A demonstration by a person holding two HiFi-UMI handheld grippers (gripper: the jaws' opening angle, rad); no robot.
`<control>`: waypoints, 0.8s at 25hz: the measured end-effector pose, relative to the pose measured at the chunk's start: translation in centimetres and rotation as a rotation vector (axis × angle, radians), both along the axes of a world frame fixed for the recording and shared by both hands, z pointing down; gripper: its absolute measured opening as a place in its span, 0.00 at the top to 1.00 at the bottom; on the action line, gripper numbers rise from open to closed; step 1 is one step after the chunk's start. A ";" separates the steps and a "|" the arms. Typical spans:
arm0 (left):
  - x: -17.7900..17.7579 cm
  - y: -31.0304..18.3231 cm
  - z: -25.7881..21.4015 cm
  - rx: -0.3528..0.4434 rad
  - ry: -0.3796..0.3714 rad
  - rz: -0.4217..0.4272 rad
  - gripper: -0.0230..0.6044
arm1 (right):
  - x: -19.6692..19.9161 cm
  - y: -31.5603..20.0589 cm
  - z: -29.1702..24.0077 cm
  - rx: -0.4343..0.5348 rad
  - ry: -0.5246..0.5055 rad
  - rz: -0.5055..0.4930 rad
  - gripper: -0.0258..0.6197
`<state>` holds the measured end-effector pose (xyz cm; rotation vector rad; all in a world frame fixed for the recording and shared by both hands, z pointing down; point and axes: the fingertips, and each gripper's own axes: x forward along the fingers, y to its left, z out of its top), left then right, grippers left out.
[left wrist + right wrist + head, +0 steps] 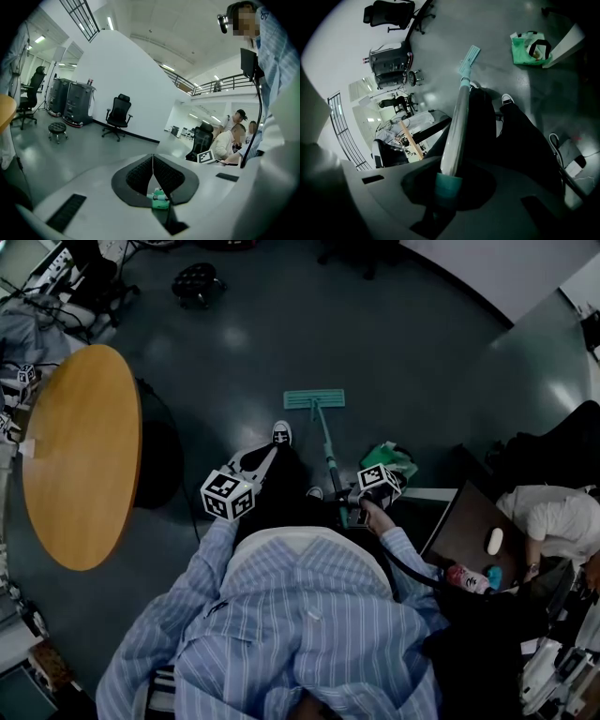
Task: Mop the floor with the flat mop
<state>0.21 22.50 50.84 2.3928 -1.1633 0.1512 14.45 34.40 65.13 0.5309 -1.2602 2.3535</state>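
Note:
The flat mop's teal head (314,398) lies flat on the dark floor ahead of my feet. Its handle (330,457) slopes back toward my right hand. My right gripper (353,497) is shut on that handle. In the right gripper view the pale handle (457,126) with a teal collar (448,187) runs out from between the jaws of the right gripper (451,176) to the mop head (469,58). My left gripper (261,462) hovers to the left of the handle, apart from it. The left gripper (153,165) has its ribbed pads (140,174) pressed together, holding nothing.
A round wooden table (80,456) stands at the left. A green bag (389,457) sits on the floor right of the mop handle. A dark desk (469,531) and a seated person (553,517) are at the right. A stool (197,282) stands far ahead.

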 end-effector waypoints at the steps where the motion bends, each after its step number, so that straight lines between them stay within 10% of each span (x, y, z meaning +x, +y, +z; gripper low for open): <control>1: 0.0 -0.1 0.1 0.000 -0.001 0.000 0.95 | 0.0 -0.1 0.1 -0.001 -0.001 0.003 0.90; 20: -2.1 -4.1 -1.0 0.000 0.007 -0.047 0.95 | -1.7 -5.0 -0.8 -0.017 -0.046 0.092 0.90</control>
